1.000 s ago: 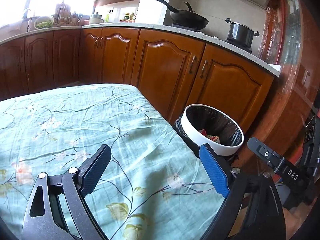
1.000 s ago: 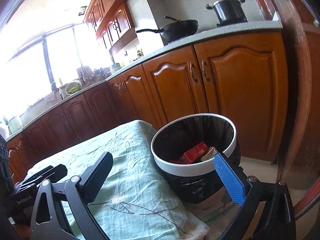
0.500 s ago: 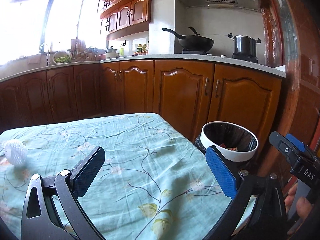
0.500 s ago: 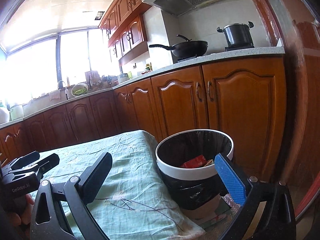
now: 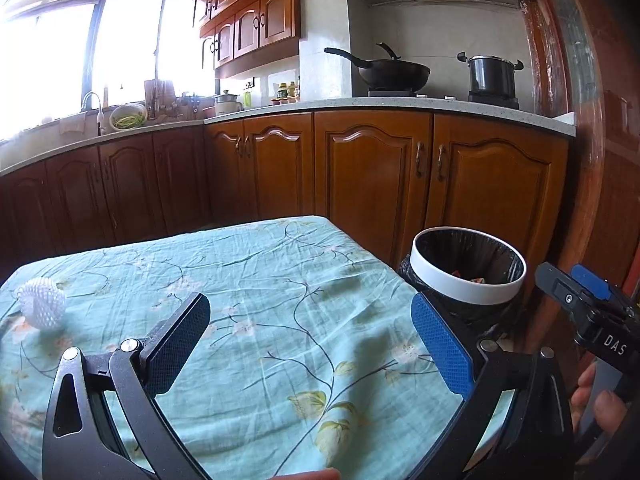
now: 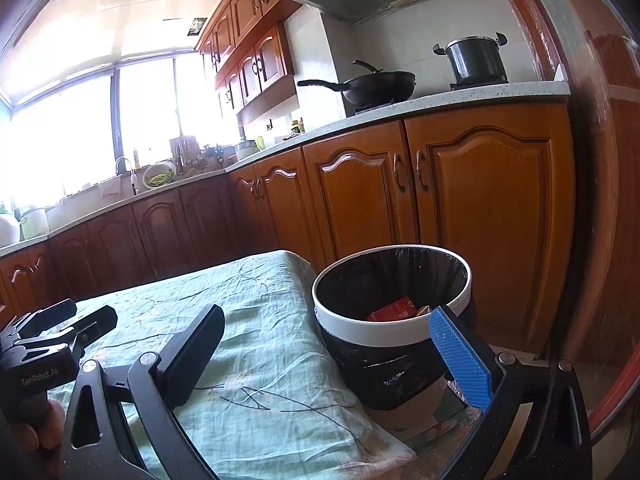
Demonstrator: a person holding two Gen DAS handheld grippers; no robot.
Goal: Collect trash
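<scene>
Both cameras have tipped upward since a second ago, so the trash bin has slid lower in each view and more of the upper cabinets and range hood now shows. Since then a white spiky ball has also come into the left wrist view, lying on the floral tablecloth well apart from the bin, toward the far left edge of the cloth.

Just beside the table's right edge, on the floor, stands the bin, white-rimmed and lined with a black bag. Inside it lie a red carton and some other scraps too small to make out.

Over the tablecloth, left of the bin, hangs the left gripper, its jaws spread wide with nothing between them. Nearer the bin is the right gripper, likewise spread wide and empty, its blue pad overlapping the bin's near rim in the right wrist view.

Legible writing: "DAS" in white on the right gripper's black body, seen right of the bin in the left wrist view. Far left of the bin in the right wrist view, the left gripper's body carries small pale lettering too blurred to read with certainty.

Beyond the bin, a black wok and a lidded pot sit on the counter.
</scene>
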